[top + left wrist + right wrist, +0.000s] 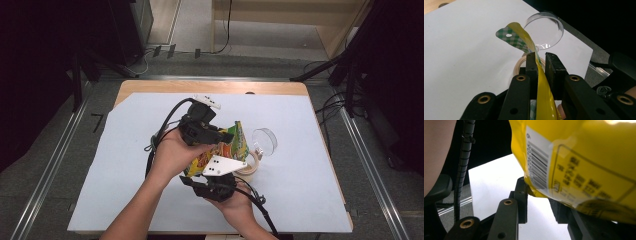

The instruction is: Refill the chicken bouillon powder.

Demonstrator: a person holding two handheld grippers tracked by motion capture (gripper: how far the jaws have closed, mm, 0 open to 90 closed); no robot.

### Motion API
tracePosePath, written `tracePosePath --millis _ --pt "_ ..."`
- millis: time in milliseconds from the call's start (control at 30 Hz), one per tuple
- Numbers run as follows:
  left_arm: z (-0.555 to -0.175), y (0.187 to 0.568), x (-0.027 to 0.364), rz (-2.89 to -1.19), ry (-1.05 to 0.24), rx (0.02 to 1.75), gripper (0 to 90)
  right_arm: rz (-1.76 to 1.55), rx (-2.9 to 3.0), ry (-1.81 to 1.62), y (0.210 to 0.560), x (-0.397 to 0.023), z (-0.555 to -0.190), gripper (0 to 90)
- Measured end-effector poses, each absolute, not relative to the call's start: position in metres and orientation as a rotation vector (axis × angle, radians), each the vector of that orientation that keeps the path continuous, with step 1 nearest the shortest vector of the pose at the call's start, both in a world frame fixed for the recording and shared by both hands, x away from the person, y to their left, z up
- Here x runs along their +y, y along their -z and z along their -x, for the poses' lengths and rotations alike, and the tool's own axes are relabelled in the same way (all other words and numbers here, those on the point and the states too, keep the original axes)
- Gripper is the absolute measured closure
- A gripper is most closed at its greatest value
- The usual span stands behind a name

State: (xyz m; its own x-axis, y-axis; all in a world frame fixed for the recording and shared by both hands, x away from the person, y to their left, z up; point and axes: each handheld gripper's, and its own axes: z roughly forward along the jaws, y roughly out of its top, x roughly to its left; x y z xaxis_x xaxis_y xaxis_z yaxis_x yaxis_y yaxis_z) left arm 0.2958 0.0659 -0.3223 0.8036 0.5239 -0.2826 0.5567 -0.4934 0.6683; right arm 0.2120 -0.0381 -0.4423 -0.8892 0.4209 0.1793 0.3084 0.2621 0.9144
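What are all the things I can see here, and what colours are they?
Snack bag: one, yellow with green check at its top edge and a barcode on the back, held up over the middle of the table.
Clear round lid: one, see-through, on the white sheet right of the bag.
Tan cup: one, beige rim, beside the lid and partly under the bag.
White sheet: one, covering most of the table.
Wooden table: one, light brown, edge showing at the far side.
Left gripper: one, black, jaws pinching the bag's top edge.
Right gripper: one, black, at the bag's bottom corner; its grip is hard to tell.
Hands: two, one on each gripper.
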Motion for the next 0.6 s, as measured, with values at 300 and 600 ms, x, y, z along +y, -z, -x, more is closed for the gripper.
tracePosePath --millis 300,600 --pt "-0.2968 0.3224 0.0657 -2.191 0.06 0.796 81.3 -0.708 2.413 -1.715 0.441 -0.0384 -0.2111 71.0" --pt "-0.2982 0.323 0.0655 -2.193 0.069 0.801 81.3 -0.726 2.424 -1.717 0.4393 -0.0384 -0.2093 71.0"
